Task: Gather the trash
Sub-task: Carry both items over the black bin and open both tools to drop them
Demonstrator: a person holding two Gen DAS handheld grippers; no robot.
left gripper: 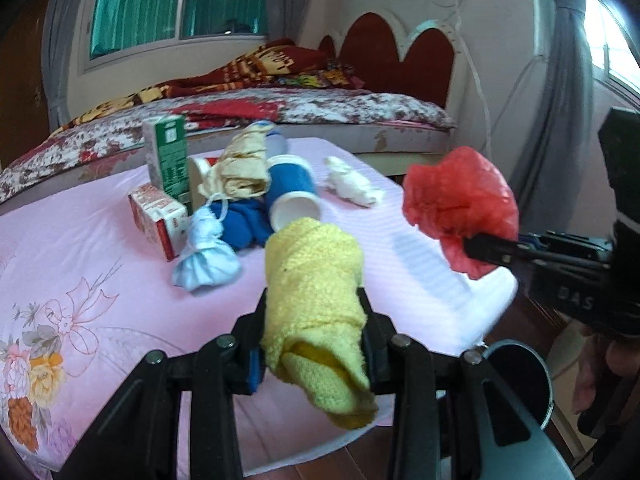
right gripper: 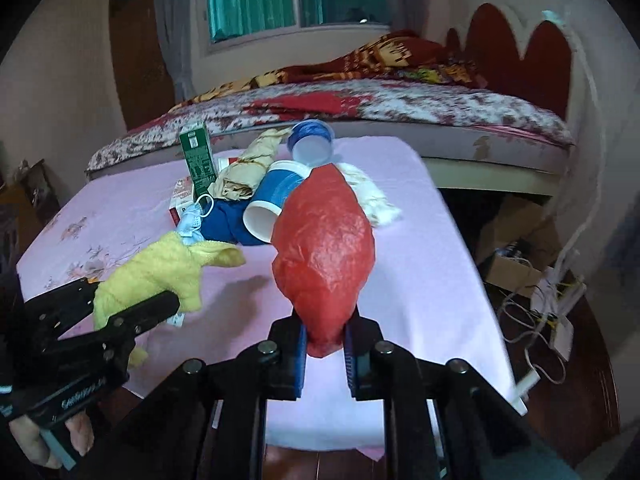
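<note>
The left gripper [left gripper: 314, 336] is closed on a yellow cloth [left gripper: 316, 280]. The cloth is soft and floppy. One end hangs down loose below the fingers, so it could slip if the squeeze gets weak. Holding it near the middle looks best.

The right gripper [right gripper: 325, 346] is closed on a red plastic bag [right gripper: 326, 244], pinched at its thin bottom end. The bag looks very light and crinkly. It is puffed up, and I think it would squash small with no harm. It hangs in the air over the right side of the table [left gripper: 80, 248].

Down by the table's near right corner stands a dark round bin [left gripper: 524, 384]. I think both things are meant to go in there.

More trash lies farther back on the pink table cover. There is a light blue face mask [left gripper: 206, 256] tied in a lump, and next to it a dark blue cloth [left gripper: 240, 220]. A red and white carton [left gripper: 160, 220] lies on its side. A blue paper cup [left gripper: 292, 192] lies tipped over, light and easy to crush, so a soft hold on its wall would do. Behind it are a tan crumpled bag [left gripper: 240, 168], a white tissue wad [left gripper: 354, 186] and a tall green carton [left gripper: 168, 156] standing up. 1 more blue cup [right gripper: 312, 142] lies at the far edge.

Behind the table is a bed [left gripper: 320, 108].
</note>
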